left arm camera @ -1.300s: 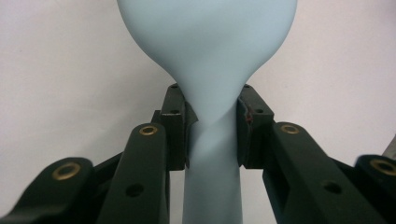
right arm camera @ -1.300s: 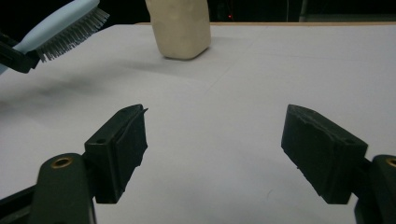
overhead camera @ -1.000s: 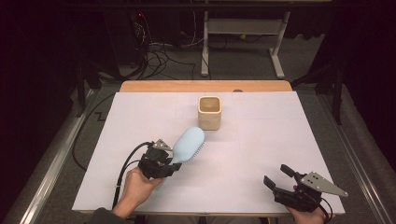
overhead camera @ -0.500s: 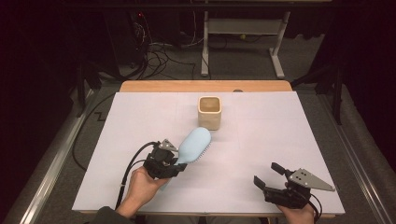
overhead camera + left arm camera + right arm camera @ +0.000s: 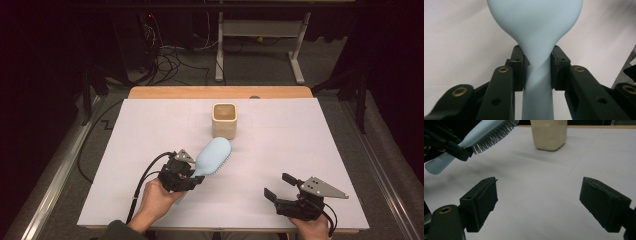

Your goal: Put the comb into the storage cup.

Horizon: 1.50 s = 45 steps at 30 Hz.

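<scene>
Jaws of the left gripper (image 5: pixel 192 176) clenched on the neck of the pale blue hairbrush (image 5: pixel 212 157), pads pressing both sides where handle meets head. Brush lifted off the white table (image 5: pixel 320 135), head tilted up toward the cream square cup (image 5: pixel 224 120), bristles facing down and to the person's right; handle end sticks out behind the grip. Brush tip near the cup, not touching it. Right gripper (image 5: pixel 277 186) low near the table's front edge, well apart from the brush; its jaws have just been opening and stand wide with bare tabletop between them. Cup upright at table's middle, toward the far side.
</scene>
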### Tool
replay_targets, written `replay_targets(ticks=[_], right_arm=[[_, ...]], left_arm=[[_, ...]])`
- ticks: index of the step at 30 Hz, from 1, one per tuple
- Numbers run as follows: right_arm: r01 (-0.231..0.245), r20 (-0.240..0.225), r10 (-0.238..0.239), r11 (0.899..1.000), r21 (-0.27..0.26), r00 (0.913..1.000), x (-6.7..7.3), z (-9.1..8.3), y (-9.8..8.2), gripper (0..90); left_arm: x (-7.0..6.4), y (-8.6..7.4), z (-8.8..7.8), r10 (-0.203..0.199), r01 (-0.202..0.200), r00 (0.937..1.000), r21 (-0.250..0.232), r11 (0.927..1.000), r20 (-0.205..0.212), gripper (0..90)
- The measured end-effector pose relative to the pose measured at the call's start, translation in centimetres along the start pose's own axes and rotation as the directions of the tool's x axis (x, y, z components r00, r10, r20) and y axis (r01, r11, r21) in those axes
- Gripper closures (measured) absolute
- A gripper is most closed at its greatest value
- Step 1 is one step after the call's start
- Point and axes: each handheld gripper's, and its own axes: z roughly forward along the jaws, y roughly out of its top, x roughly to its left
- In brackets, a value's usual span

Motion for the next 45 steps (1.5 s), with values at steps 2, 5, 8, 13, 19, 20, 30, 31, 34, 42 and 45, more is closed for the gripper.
replay_targets(ticks=[2, 5, 8, 13, 19, 20, 30, 31, 34, 42, 45], right_arm=[[0.006, -0.007, -0.006, 1.000, 0.005, 1.0000, 0.1, 0.4, 0.1, 15.3], [-0.008, -0.037, 0.008, 1.000, 0.017, 0.9993, 0.2, 0.9, 0.3, 15.3], [-0.014, -0.057, 0.016, 0.999, 0.035, 0.9982, 0.3, 1.4, 0.6, 15.3], [-0.032, -0.092, 0.036, 0.999, 0.044, 0.9951, 0.8, 2.4, 0.9, 15.9], [-0.002, -0.108, 0.011, 0.997, 0.080, 0.9941, 1.6, 3.6, 1.0, 16.0], [-0.005, -0.111, 0.014, 0.997, 0.080, 0.9937, 1.7, 3.7, 1.1, 15.9], [-0.006, -0.161, 0.015, 0.998, 0.055, 0.9869, 2.9, 5.4, 1.8, 13.9], [-0.008, -0.164, 0.017, 0.998, 0.055, 0.9862, 3.1, 5.6, 1.9, 13.9], [-0.011, -0.172, 0.022, 0.998, 0.060, 0.9849, 3.4, 6.0, 2.1, 14.1], [-0.044, -0.223, 0.066, 0.994, 0.099, 0.9725, 4.0, 7.4, 2.4, 14.8], [-0.068, -0.246, 0.096, 0.991, 0.119, 0.9644, 4.3, 7.9, 2.6, 15.0]], left_arm=[[-0.1, 0.1, 0.0, -0.001, 0.001, 1.0000, -0.004, 1.0000, 0.003, 69.5], [-0.2, 0.2, 0.1, 0.006, -0.006, 1.0000, -0.001, 1.0000, 0.003, 69.5], [-0.4, 0.2, 0.2, 0.013, -0.013, 0.9999, 0.002, 0.9999, 0.002, 69.5], [-0.6, 0.3, 0.2, 0.021, -0.021, 0.9998, -0.004, 0.9998, 0.000, 69.5], [-0.7, 0.4, 0.3, 0.023, -0.023, 0.9997, -0.007, 0.9997, -0.003, 69.5], [-0.7, 0.4, 0.4, 0.023, -0.023, 0.9997, -0.008, 0.9997, -0.002, 69.5], [-1.1, 0.7, 0.6, 0.031, -0.031, 0.9995, -0.013, 0.9994, 0.000, 69.5], [-1.2, 0.7, 0.6, 0.031, -0.031, 0.9995, -0.013, 0.9994, -0.001, 69.5], [-1.2, 0.7, 0.7, 0.034, -0.034, 0.9994, -0.013, 0.9993, -0.003, 69.5], [-1.4, 0.7, 0.7, 0.039, -0.039, 0.9992, -0.017, 0.9991, -0.004, 69.5], [-1.5, 0.7, 0.8, 0.041, -0.041, 0.9992, -0.021, 0.9990, -0.003, 69.5]])
